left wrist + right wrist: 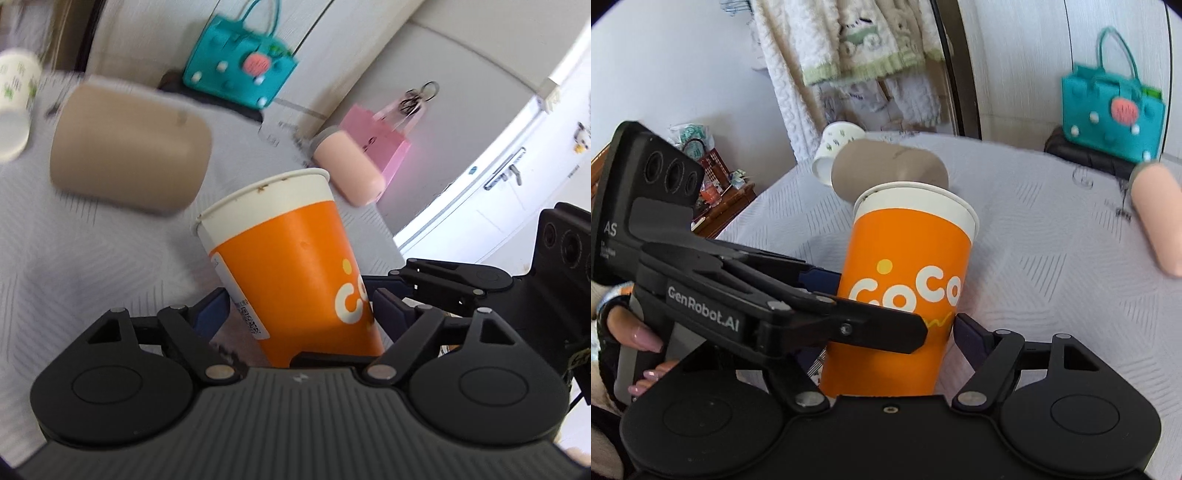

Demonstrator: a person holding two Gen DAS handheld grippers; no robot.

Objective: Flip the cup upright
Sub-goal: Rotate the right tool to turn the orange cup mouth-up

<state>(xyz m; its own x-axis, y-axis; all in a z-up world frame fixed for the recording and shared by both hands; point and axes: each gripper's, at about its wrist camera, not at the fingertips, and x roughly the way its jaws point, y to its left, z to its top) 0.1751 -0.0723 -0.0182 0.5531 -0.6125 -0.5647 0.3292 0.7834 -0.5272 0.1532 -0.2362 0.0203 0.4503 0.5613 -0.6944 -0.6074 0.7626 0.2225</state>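
We judge the orange-and-white paper cup (905,295), rim-up over the white quilted cloth (1052,258), light and crushable, so left gripper (301,306) and right gripper (886,332) pinch its lower wall only gently.

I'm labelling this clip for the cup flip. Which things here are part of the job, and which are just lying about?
Part of the job:
orange cup, rim up
left gripper, around it
right gripper, around it

Lying about:
white printed cup, on its side
tan cushion
pink bottle
teal bag
pink bag
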